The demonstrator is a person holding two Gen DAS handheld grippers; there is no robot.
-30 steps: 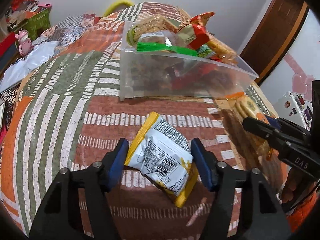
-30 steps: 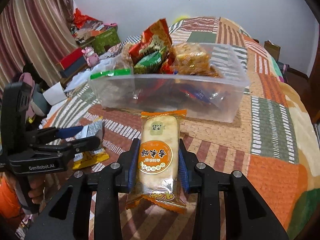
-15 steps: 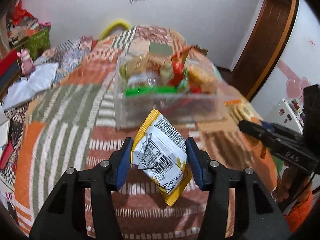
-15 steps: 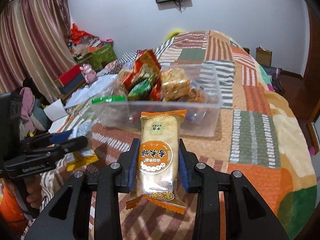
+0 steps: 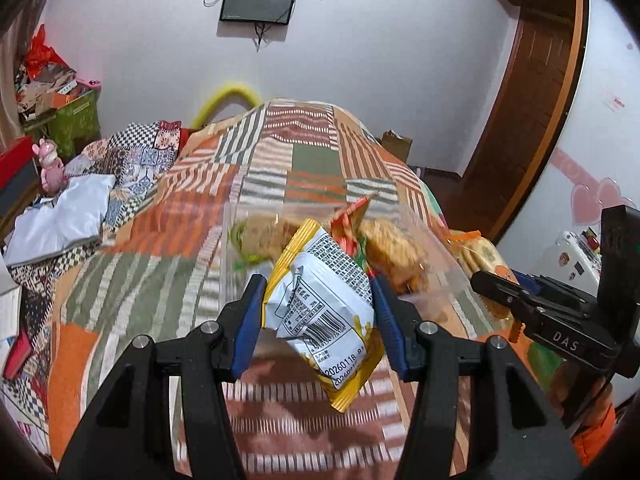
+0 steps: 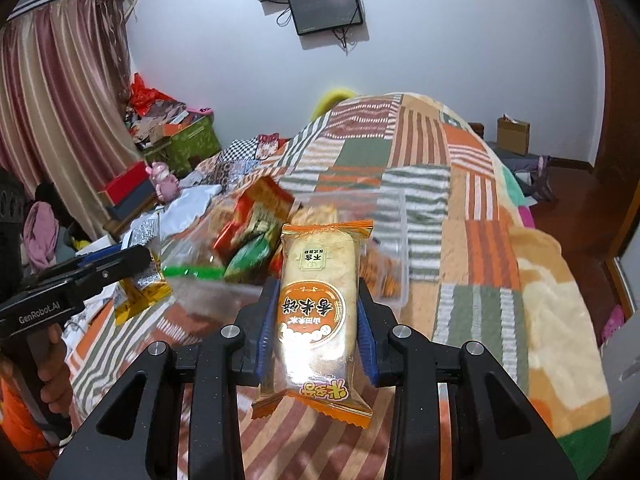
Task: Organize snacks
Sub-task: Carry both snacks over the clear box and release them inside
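The left gripper (image 5: 318, 312) clamps a light, crinkly yellow-and-white foil snack packet (image 5: 320, 304) across its middle; the right gripper (image 6: 318, 320) pinches a brittle-looking orange-wrapped rice cracker pack (image 6: 316, 312) at its sides.

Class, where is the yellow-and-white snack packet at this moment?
In the left wrist view, the yellow-and-white packet sits centre frame, clamped in the left gripper, raised above the quilt just before the clear bin.

The clear bin (image 5: 436, 248) is blurred; its snacks (image 6: 256, 236) are partly hidden by the held packets.
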